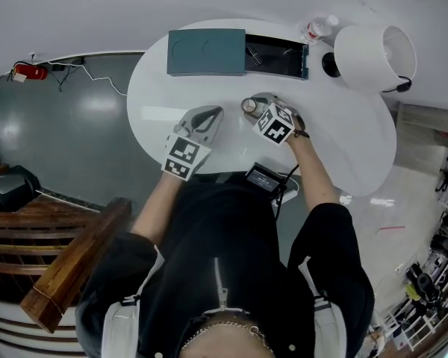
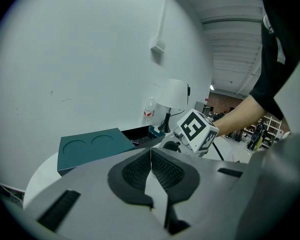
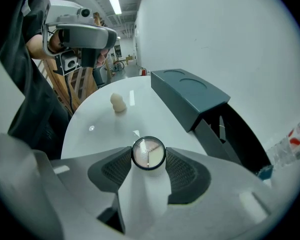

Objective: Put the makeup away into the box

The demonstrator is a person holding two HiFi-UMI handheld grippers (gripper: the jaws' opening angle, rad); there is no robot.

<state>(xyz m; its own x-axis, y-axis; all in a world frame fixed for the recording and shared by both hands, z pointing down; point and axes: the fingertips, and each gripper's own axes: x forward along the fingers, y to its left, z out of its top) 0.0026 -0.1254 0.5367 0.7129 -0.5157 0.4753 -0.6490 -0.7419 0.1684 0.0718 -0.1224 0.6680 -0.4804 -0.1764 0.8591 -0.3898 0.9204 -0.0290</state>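
A small round compact [image 3: 148, 153] with a black rim sits between the pads of my right gripper [image 3: 148, 158], which is shut on it just above the white table [image 1: 343, 140]. From the head view the compact [image 1: 249, 105] shows at the right gripper [image 1: 255, 104] tips, near the table's middle. The teal box [image 1: 206, 51] lies at the far edge, its lid slid left and its black inside [image 1: 276, 56] exposed. My left gripper [image 1: 213, 112] rests to the left, its jaws [image 2: 151, 153] shut with nothing in them. A beige sponge [image 3: 118, 102] stands on the table.
A white lamp [image 1: 373, 54] and a clear bottle [image 1: 317, 28] stand at the table's far right. A black device [image 1: 263, 177] with a cable lies at the near edge. A grey floor and wooden steps [image 1: 30, 252] are to the left.
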